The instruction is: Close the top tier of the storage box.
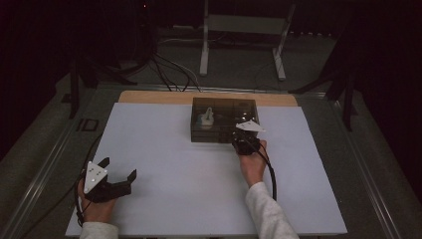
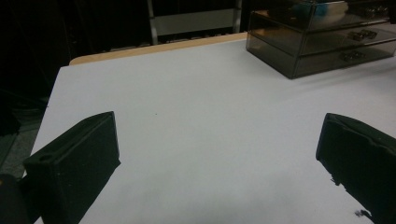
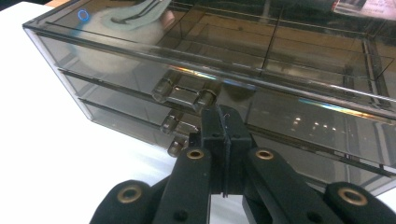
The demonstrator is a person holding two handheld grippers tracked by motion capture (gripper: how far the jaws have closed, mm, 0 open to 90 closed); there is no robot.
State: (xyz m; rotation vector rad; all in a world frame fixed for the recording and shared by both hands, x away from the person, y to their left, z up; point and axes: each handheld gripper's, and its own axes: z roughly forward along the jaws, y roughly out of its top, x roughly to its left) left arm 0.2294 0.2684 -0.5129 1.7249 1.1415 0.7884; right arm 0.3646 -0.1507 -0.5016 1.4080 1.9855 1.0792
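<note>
White table [image 1: 164,164]; right gripper [image 3: 223,122] closed at smoked drawer box [image 3: 299,60] handle [image 3: 184,93].

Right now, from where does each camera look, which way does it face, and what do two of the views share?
High view: above the near table edge, looking forward and down; both forearms, left gripper and right gripper show.
Left gripper view: low over the white sheet, between its wide-apart jaws.
Right gripper view: close to the drawer handles, its jaws together just below them.
Shared: all three show the smoky drawer box.
</note>
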